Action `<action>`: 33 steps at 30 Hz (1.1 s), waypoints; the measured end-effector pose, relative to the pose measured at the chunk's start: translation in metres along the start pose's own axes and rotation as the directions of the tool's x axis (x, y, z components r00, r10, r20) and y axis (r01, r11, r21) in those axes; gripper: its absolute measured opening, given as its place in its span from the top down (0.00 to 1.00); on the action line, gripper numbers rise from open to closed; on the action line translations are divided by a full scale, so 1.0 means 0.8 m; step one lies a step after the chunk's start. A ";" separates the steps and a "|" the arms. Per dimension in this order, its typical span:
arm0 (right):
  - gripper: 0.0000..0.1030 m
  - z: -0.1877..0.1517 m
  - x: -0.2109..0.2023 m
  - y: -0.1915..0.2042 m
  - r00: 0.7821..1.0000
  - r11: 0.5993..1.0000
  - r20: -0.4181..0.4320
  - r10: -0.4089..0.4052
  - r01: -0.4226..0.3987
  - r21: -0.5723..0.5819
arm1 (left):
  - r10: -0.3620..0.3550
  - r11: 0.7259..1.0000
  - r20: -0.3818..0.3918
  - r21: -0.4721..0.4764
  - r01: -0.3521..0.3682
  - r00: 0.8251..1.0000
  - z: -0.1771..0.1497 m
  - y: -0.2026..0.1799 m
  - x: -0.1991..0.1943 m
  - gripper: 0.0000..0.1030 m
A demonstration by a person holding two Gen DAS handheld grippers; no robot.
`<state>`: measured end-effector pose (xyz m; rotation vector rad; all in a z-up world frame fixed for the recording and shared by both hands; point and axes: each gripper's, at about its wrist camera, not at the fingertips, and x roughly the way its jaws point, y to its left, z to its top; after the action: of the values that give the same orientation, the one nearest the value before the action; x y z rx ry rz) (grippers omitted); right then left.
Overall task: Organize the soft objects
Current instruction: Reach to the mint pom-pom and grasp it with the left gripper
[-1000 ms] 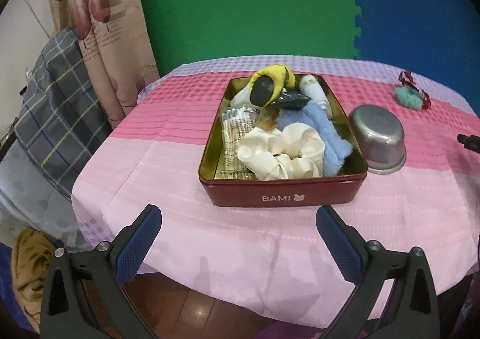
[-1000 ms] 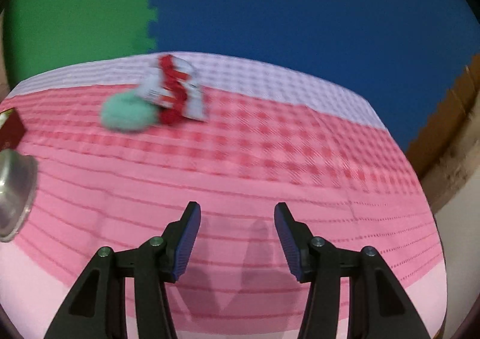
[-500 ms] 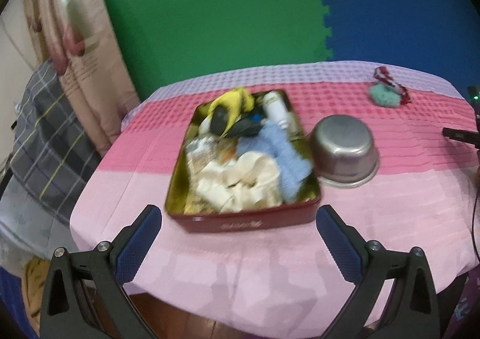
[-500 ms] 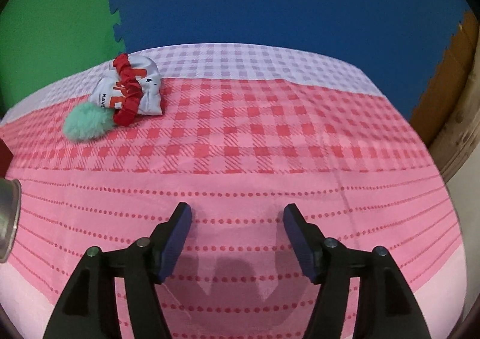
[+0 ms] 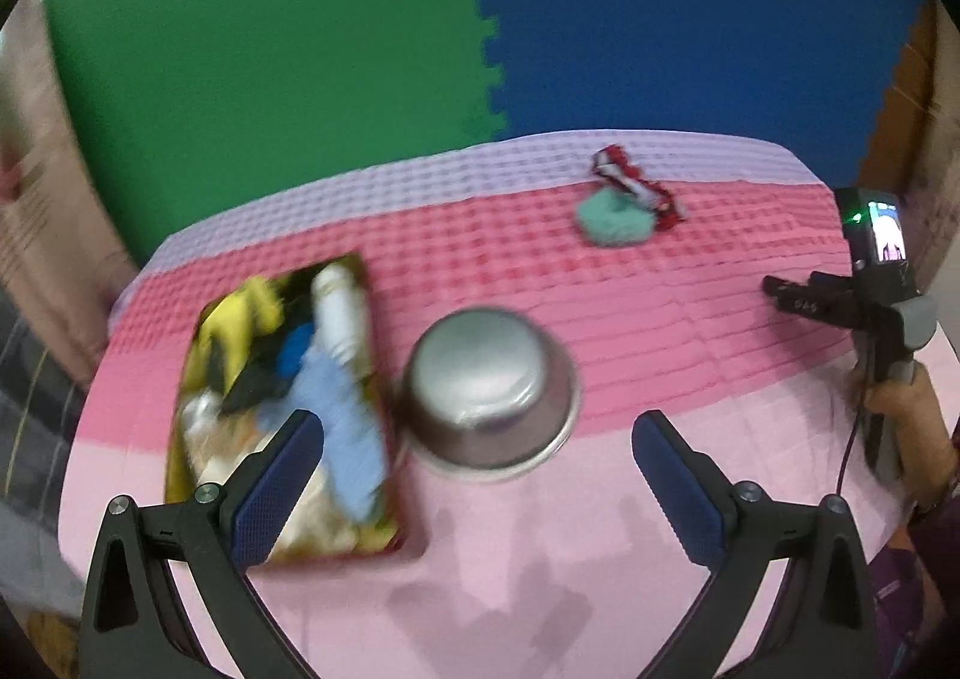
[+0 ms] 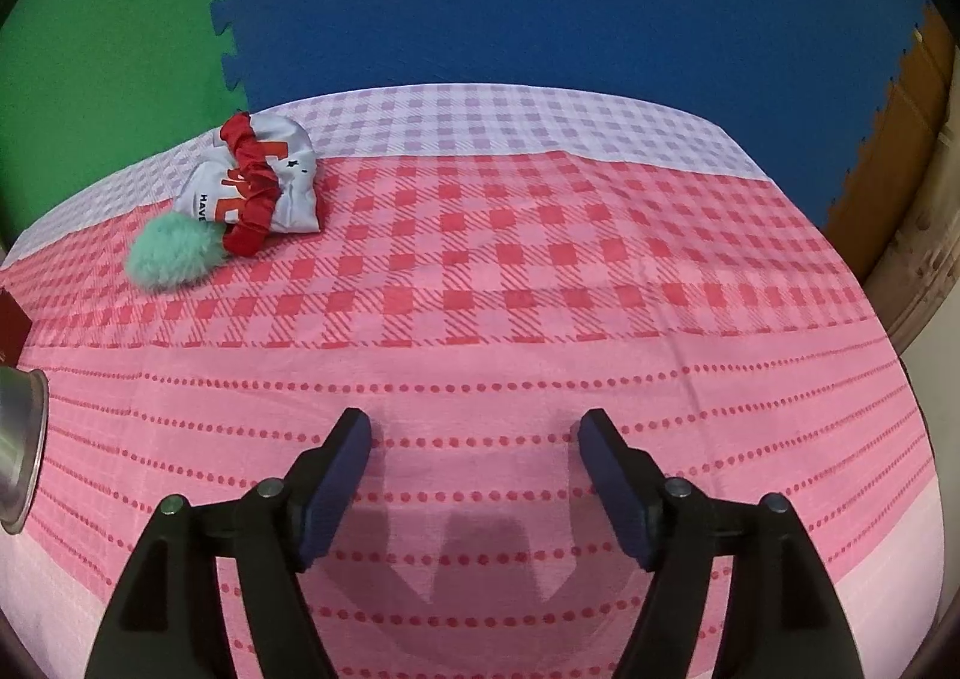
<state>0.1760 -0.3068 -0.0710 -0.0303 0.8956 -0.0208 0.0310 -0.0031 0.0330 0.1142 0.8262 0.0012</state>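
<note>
A red tin (image 5: 393,490) at the left holds several soft items: a yellow cloth (image 5: 240,313), a light blue fluffy piece (image 5: 342,415), cream fabric and a white bottle (image 5: 339,313). A teal fluffy puff (image 5: 612,217) lies at the far side with a red scrunchie (image 6: 252,187) on a small grey printed pouch (image 6: 288,181); the puff also shows in the right wrist view (image 6: 171,253). My left gripper (image 5: 477,472) is open and empty, above the near table in front of the steel bowl. My right gripper (image 6: 474,469) is open and empty, low over the cloth.
An upturned steel bowl (image 5: 489,391) stands right of the tin; its rim shows in the right wrist view (image 6: 21,439). The table has a pink checked cloth (image 6: 540,289). The other hand-held gripper with its camera (image 5: 876,271) is at the right. Green and blue foam mats stand behind.
The left gripper has swung right, so the tin slid to the left of its view and the bowl is now centred. The right gripper has turned slightly left and moved a little forward.
</note>
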 end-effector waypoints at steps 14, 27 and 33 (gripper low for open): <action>0.21 -0.003 -0.005 -0.011 0.997 0.995 0.022 0.075 -0.076 0.059 | -0.223 0.955 -0.102 0.178 0.238 0.969 0.123 -0.099 0.136 0.01; 0.21 -0.004 -0.009 -0.016 0.989 0.986 0.046 0.139 -0.142 0.092 | -0.258 0.894 -0.224 0.313 0.321 0.940 0.172 -0.127 0.255 0.01; 0.21 -0.004 -0.011 -0.019 0.987 0.982 0.051 0.154 -0.158 0.101 | -0.245 0.882 -0.260 0.340 0.326 0.934 0.182 -0.131 0.289 0.01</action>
<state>0.1678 -0.3220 -0.0657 0.1374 0.8507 0.0788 0.2898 -0.1116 -0.0497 0.3608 1.0438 -0.4371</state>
